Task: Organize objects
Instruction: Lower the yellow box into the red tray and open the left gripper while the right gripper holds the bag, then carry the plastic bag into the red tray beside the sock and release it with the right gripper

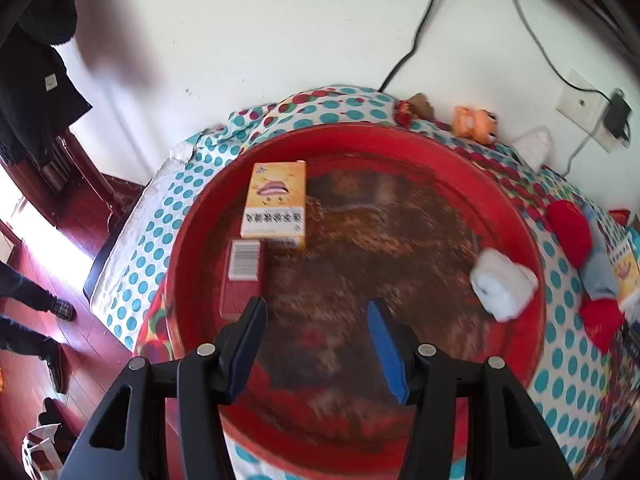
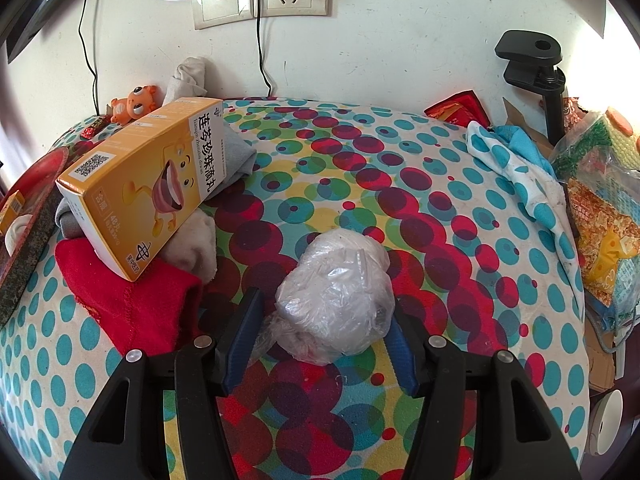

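Left wrist view: the left tool (image 1: 316, 344) hovers open and empty over a red tray (image 1: 532, 240) already holding a yellow box (image 1: 276, 200), a red box (image 1: 242, 280) and a white sock ball (image 1: 502, 284).

Right wrist view: the right tool (image 2: 324, 320), open, straddles a plastic-wrapped bundle (image 2: 336, 296) on the tabletop (image 2: 440, 220); another yellow box (image 2: 148, 184) and red cloth (image 2: 128, 304) remain outside, so sorting looks partly done.
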Demonstrator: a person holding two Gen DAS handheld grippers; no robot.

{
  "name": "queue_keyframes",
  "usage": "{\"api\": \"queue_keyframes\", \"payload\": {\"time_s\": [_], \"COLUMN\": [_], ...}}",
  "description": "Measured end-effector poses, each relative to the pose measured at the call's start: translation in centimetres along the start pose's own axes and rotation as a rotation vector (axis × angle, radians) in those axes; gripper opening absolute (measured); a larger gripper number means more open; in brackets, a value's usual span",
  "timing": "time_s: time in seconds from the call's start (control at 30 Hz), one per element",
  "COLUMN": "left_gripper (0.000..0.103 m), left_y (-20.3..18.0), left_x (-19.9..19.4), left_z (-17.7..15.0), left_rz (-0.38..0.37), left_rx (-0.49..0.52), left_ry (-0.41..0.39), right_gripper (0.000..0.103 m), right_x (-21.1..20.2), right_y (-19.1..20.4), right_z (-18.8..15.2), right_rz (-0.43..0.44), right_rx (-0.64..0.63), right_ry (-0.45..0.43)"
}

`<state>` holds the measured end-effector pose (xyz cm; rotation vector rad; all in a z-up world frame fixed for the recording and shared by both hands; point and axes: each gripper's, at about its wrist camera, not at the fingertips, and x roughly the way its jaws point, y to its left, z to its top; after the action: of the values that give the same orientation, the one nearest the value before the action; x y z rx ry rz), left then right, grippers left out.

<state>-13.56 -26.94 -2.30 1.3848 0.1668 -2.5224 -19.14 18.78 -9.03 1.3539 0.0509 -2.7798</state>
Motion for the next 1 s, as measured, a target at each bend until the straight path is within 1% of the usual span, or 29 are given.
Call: {"api": "queue_keyframes", "payload": {"time_s": [0.1,0.17,0.27,0.37,0.53,0.6,0.67,0.7,0.83,0.93,1.0], "left_gripper": [0.054,0.054,0.054,0.054,0.054,0.054,0.054,0.054,0.054,0.054,0.054], "left_y": [-1.4,-2.5,-3.9,-4.7,-5.4,-5.3,-5.3,-5.3,-4.8,-4.4,-4.0], "left_x": [-0.7,-0.9,-0.8,-0.9,-0.7,-0.7,-0.5,-0.6,-1.3,-1.6,-1.6], "left_z": [-1.5,-2.3,-3.5,-4.4,-5.1,-5.3,-5.5,-5.5,-5.3,-5.1,-5.1], "left_rz": [0.017,0.008,0.020,0.027,0.056,0.051,0.038,0.040,0.031,0.022,0.025], "left_rx": [0.033,0.055,0.093,0.111,0.158,0.161,0.169,0.167,0.154,0.145,0.141], "left_ry": [-0.027,-0.037,-0.049,-0.077,-0.095,-0.108,-0.088,-0.094,-0.123,-0.137,-0.145], "right_gripper": [0.056,0.057,0.061,0.061,0.061,0.058,0.045,0.035,0.031,0.029,0.029], "right_x": [0.0,0.0,0.1,0.0,-0.7,-0.8,-0.9,-1.0,-1.1,-1.3,-1.4], "right_y": [0.0,0.1,-0.2,-0.3,-0.5,-0.5,-0.8,-0.7,-0.9,-0.6,-0.4], "right_z": [0.0,0.0,0.0,0.0,-0.7,-0.6,-0.6,-0.6,-0.7,-0.7,-0.8], "right_rz": [0.001,-0.002,-0.006,-0.003,0.005,-0.005,-0.014,-0.017,-0.036,-0.062,-0.064], "right_rx": [0.001,0.000,0.009,0.011,0.026,0.034,0.045,0.048,0.048,0.038,0.042], "right_ry": [0.000,0.000,0.003,0.002,0.000,-0.002,-0.008,-0.013,-0.018,-0.024,-0.018]}}
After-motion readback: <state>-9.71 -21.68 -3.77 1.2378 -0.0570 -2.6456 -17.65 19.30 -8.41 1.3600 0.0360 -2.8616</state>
